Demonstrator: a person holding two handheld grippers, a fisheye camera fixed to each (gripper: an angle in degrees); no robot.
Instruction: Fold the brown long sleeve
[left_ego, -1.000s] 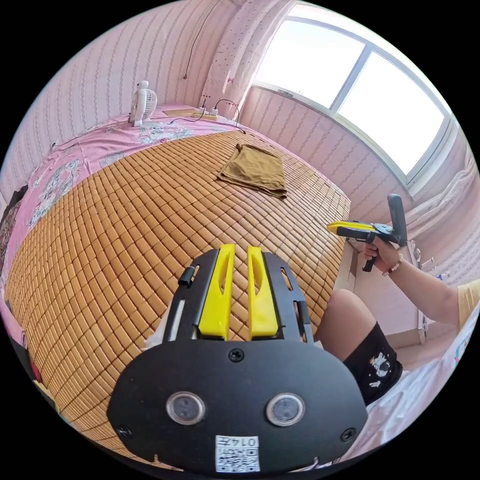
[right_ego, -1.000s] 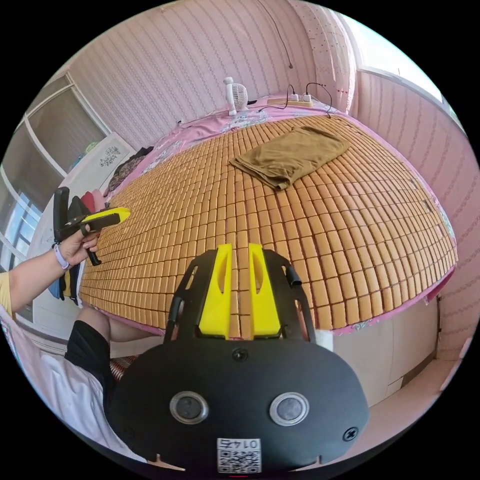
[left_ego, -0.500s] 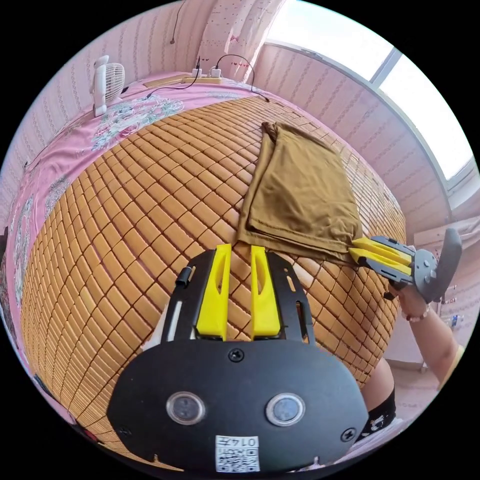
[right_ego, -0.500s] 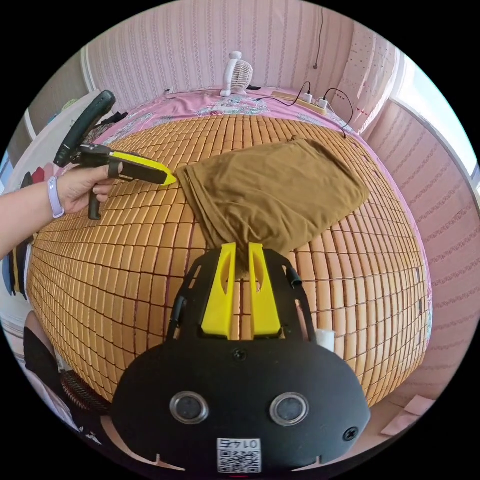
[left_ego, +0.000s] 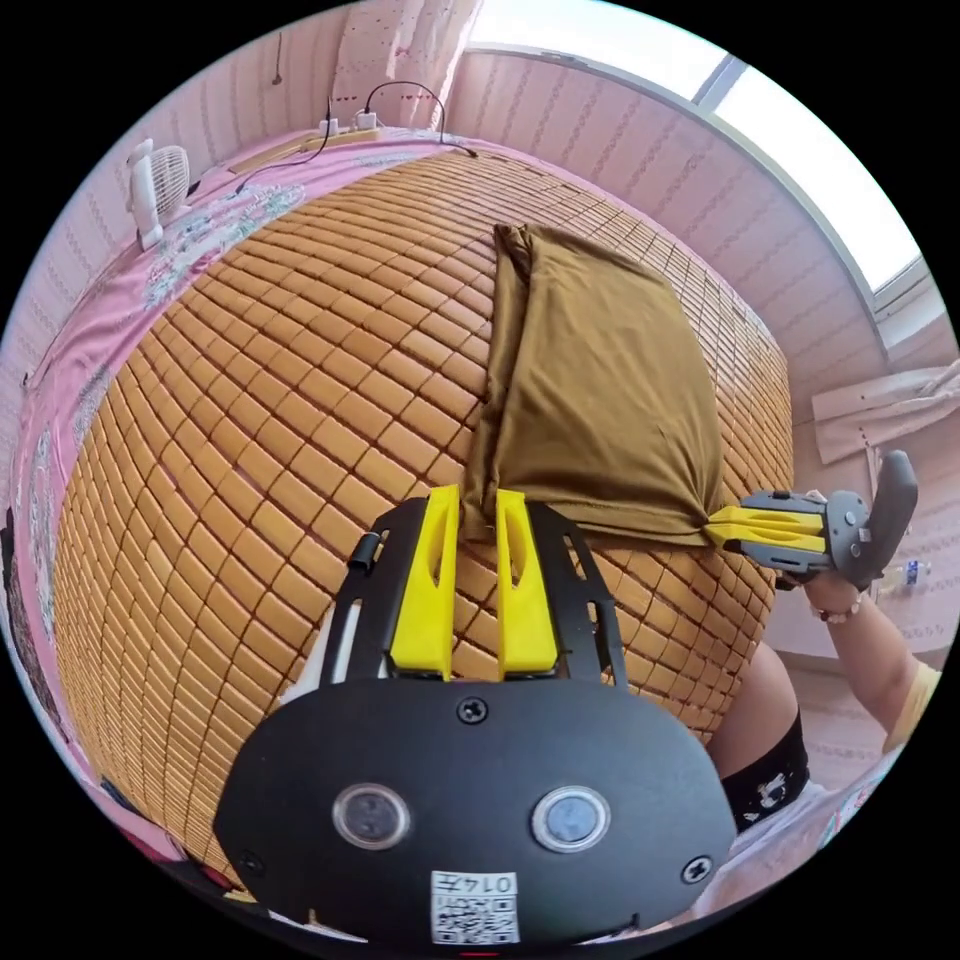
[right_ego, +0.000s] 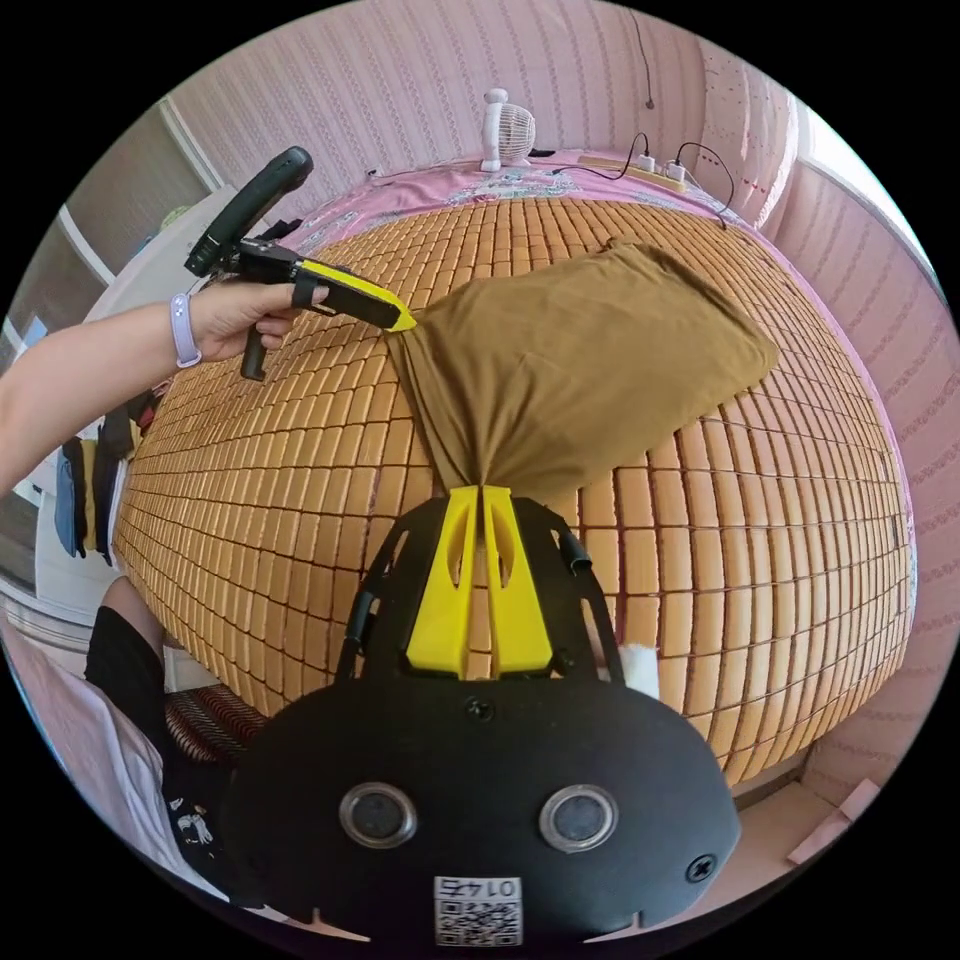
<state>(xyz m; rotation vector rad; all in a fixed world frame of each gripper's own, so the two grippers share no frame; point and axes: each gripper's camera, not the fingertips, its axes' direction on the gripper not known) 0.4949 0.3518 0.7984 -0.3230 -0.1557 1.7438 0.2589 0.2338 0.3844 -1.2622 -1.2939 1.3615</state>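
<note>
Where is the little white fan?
The white fan stands at the far end of the bed on the pink sheet, against the striped wall, beyond the brown shirt; the power strip lies beside it.

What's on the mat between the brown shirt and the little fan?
Nothing: bare bamboo mat, then pink sheet, between brown shirt and fan, in the right gripper view.

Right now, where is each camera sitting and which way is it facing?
Left gripper view: rides the left gripper, facing across the bamboo mat toward the window wall; fingers at the brown garment's near edge; a knee shows.
Right gripper view: rides the right gripper, facing the fan wall; fingers pinch the garment's corner; a forearm shows.
Both share the garment, the mat and the other gripper.
</note>
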